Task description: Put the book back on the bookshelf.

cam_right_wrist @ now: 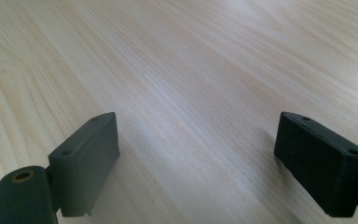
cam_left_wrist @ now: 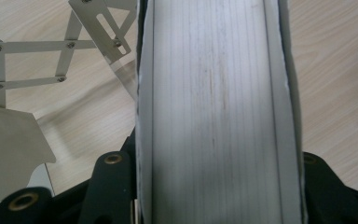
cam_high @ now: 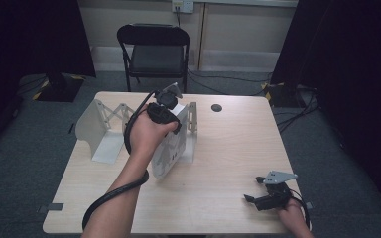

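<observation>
Lab: black curtains (cam_high: 25,34), floor cables (cam_high: 238,82)

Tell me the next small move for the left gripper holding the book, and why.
Probably lower the book upright between the bookend's plates. The left gripper clamps its page edge, it stands tilted at the right plate, and the right gripper rests open, apart.
</observation>
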### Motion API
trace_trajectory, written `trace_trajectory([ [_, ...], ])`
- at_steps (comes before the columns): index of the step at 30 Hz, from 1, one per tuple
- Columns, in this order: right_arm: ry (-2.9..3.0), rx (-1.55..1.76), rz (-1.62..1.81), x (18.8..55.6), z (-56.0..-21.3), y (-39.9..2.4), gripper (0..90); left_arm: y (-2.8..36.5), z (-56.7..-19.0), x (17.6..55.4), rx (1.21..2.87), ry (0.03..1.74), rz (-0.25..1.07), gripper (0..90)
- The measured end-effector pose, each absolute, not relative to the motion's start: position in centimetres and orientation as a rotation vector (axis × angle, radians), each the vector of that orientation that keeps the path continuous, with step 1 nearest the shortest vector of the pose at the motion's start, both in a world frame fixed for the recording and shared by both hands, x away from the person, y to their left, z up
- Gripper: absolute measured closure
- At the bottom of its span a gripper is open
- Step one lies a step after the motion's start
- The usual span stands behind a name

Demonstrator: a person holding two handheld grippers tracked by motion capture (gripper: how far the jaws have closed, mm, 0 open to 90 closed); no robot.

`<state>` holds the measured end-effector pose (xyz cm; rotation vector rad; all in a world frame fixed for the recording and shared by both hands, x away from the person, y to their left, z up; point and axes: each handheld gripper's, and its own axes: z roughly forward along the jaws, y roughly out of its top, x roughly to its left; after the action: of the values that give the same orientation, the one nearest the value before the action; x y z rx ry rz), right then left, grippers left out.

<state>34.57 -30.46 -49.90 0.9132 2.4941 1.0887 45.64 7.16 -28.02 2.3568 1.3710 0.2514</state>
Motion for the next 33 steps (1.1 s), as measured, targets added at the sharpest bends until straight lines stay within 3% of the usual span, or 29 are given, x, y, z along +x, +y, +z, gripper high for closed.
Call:
trace_trajectory([
  [33,2.494,0.913,1.088,34.6,-49.9,-30.5,13.2,6.3,-28.6,47.8,2.335,1.433,0.281,53.2],
])
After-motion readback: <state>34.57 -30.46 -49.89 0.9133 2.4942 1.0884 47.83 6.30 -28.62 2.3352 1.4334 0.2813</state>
